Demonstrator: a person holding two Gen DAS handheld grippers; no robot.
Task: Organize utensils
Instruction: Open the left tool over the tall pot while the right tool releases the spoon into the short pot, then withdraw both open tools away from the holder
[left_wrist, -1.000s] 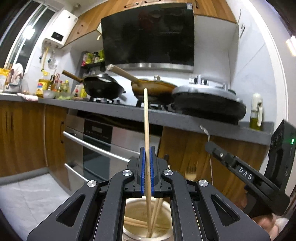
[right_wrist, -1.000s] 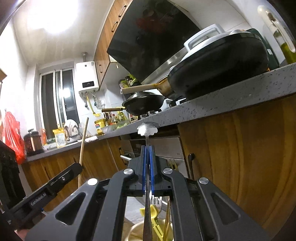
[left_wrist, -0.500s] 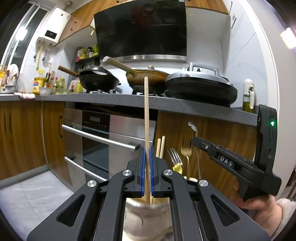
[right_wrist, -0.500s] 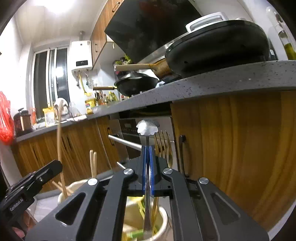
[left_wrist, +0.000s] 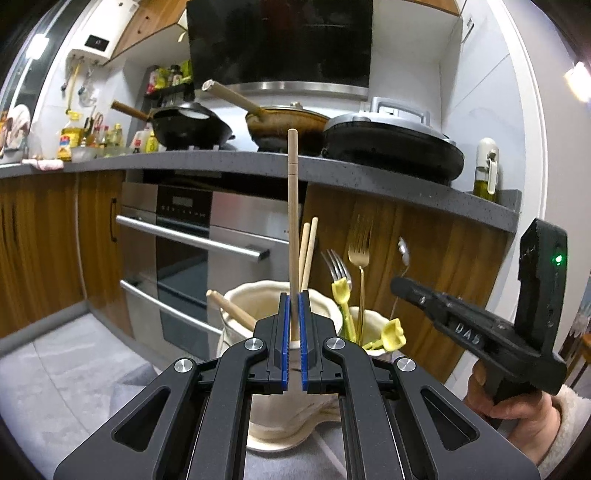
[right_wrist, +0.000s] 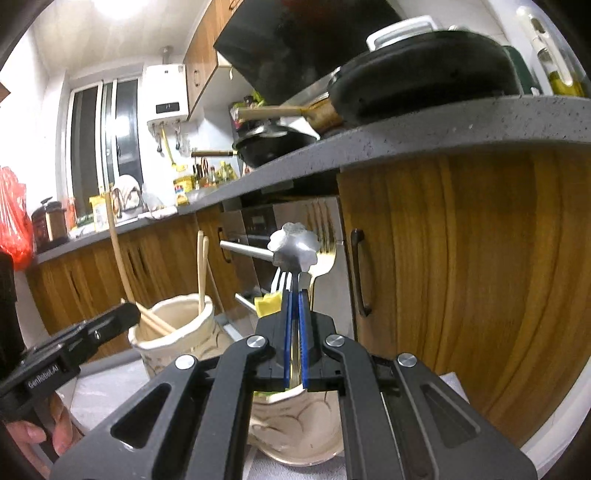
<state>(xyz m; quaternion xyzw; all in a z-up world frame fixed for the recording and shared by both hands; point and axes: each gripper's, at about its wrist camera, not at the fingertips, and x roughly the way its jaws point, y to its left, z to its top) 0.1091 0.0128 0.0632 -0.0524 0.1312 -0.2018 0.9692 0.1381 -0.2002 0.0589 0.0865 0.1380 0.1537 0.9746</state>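
Note:
My left gripper (left_wrist: 293, 299) is shut on a wooden chopstick (left_wrist: 293, 221), held upright with its lower end inside a cream ceramic holder (left_wrist: 258, 302) that has other chopsticks in it. My right gripper (right_wrist: 294, 295) is shut on a silver utensil with a scalloped end (right_wrist: 294, 245), upright over a second cream holder (right_wrist: 295, 424). That holder (left_wrist: 369, 317) carries a gold fork (left_wrist: 360, 236), a silver fork (left_wrist: 338, 264) and yellow utensils (left_wrist: 391, 332). The right gripper also shows in the left wrist view (left_wrist: 400, 286); the left gripper shows in the right wrist view (right_wrist: 127, 315).
Both holders stand on a grey surface (left_wrist: 74, 369) in front of wooden cabinets (right_wrist: 461, 277) and a steel oven (left_wrist: 192, 236). Above, a grey counter (left_wrist: 369, 177) bears pans (left_wrist: 192, 127), a lidded pot (left_wrist: 391, 147) and an oil bottle (left_wrist: 487, 166).
Both grippers have dropped lower and pulled back, so the holders now show in full. The chopstick and the silver utensil sit deeper in their holders. Both stay gripped.

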